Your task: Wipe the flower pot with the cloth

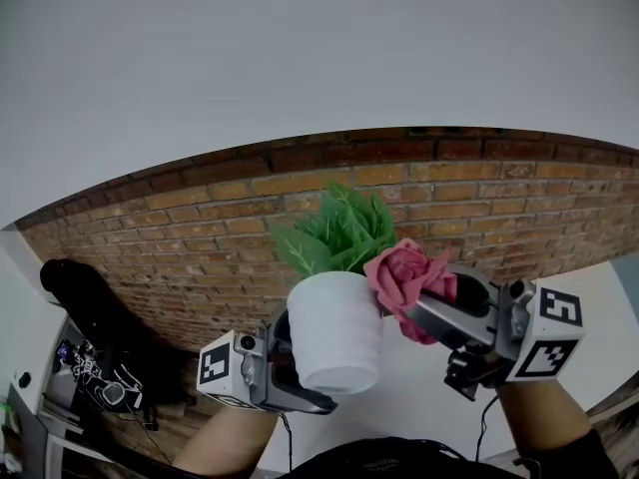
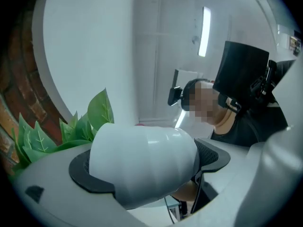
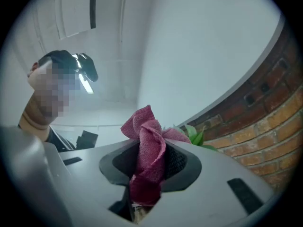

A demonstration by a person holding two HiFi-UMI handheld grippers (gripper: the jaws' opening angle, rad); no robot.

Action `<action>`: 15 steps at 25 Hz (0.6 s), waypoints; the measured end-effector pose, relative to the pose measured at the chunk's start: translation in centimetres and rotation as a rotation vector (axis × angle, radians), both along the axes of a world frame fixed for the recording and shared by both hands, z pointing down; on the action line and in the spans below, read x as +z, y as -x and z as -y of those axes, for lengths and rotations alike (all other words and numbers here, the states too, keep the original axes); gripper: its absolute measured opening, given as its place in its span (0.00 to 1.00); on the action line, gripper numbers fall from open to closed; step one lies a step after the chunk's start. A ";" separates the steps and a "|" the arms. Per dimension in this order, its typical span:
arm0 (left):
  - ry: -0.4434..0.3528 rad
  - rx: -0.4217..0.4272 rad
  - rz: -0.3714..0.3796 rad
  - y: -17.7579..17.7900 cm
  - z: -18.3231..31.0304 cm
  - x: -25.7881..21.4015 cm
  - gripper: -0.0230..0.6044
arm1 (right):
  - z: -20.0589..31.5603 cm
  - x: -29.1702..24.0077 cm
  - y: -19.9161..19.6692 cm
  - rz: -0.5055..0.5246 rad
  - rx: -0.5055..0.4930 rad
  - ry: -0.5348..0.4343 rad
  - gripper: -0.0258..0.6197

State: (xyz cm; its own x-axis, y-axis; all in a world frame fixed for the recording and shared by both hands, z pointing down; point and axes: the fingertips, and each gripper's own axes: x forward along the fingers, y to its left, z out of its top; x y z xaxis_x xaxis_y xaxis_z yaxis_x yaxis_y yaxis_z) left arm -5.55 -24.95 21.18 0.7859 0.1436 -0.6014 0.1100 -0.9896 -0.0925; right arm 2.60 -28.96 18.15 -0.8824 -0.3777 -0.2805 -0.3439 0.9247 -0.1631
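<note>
A white ribbed flower pot (image 1: 334, 329) with a green leafy plant (image 1: 337, 230) is held up in the air, my left gripper (image 1: 285, 365) shut on its body. In the left gripper view the pot (image 2: 142, 162) fills the space between the dark pads, leaves (image 2: 71, 126) sticking out to the left. My right gripper (image 1: 449, 312) is shut on a bunched pink cloth (image 1: 404, 279), which touches the pot's upper right rim. In the right gripper view the cloth (image 3: 147, 155) hangs pinched between the jaws, with a few leaves (image 3: 196, 135) just behind it.
A red brick wall (image 1: 499, 198) runs behind the pot, under a plain pale wall. A white table top (image 1: 419, 387) lies below my hands. Dark equipment and cables (image 1: 95, 367) sit at the lower left. A person with a blurred face (image 2: 208, 105) shows in both gripper views.
</note>
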 end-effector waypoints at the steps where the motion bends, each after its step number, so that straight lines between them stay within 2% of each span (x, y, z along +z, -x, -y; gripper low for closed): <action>1: 0.014 0.016 -0.013 0.0 -0.1 -0.1 0.90 | 0.4 0.3 0.0 -0.006 0.026 0.007 0.20; 5: 0.040 0.039 -0.052 -0.1 -0.2 -0.3 0.90 | 0.2 1.1 1.0 -0.019 0.040 0.005 0.20; 11: 0.076 -0.002 -0.108 -0.2 1.0 0.0 0.90 | -2.9 1.1 1.7 -0.029 -0.060 -0.049 0.20; 15: 0.067 -0.029 -0.092 0.1 1.5 0.1 0.90 | -5.0 0.7 2.7 -0.077 -0.126 -0.086 0.20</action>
